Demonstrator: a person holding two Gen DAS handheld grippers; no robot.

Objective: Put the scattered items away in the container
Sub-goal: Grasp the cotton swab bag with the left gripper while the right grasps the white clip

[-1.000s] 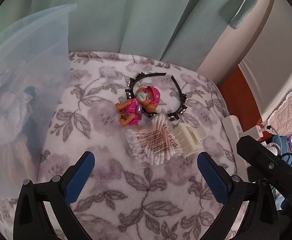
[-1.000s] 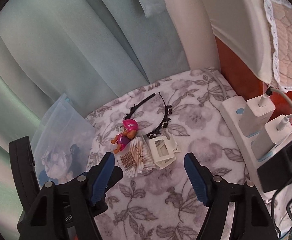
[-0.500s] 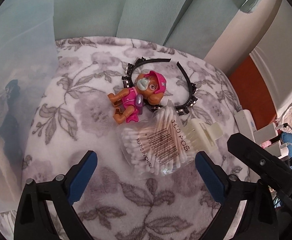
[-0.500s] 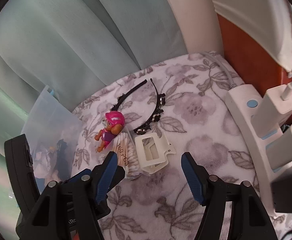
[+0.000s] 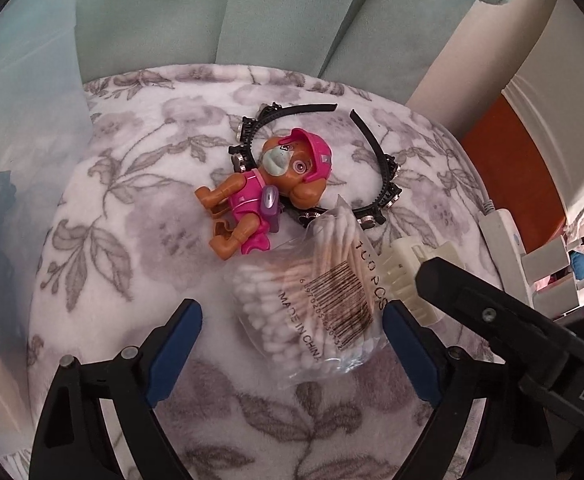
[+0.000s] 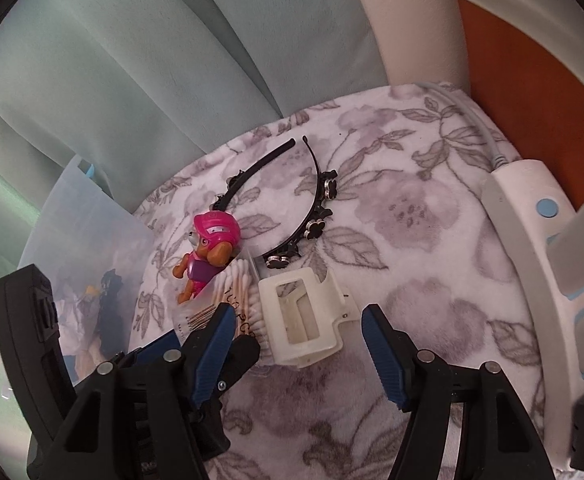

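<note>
A bag of cotton swabs (image 5: 315, 300) lies on the floral blanket, with a pink toy pup (image 5: 268, 196), a black headband (image 5: 375, 184) and a cream hair claw (image 5: 407, 276) beside it. My left gripper (image 5: 292, 340) is open, its fingers either side of the swab bag's near end. My right gripper (image 6: 297, 344) is open around the hair claw (image 6: 303, 320). The right wrist view also shows the pup (image 6: 208, 248), the headband (image 6: 315, 216) and the swabs (image 6: 236, 292). A translucent blue container (image 6: 76, 248) stands at the left, holding items.
A white power strip (image 6: 531, 240) with plugged adapters lies along the blanket's right edge. Green curtains (image 5: 252, 20) hang behind. The container wall (image 5: 20, 160) fills the left of the left wrist view.
Both grippers have moved forward and down toward the pile. The left now straddles the swab bag and the right straddles the hair claw. Both stay open.
</note>
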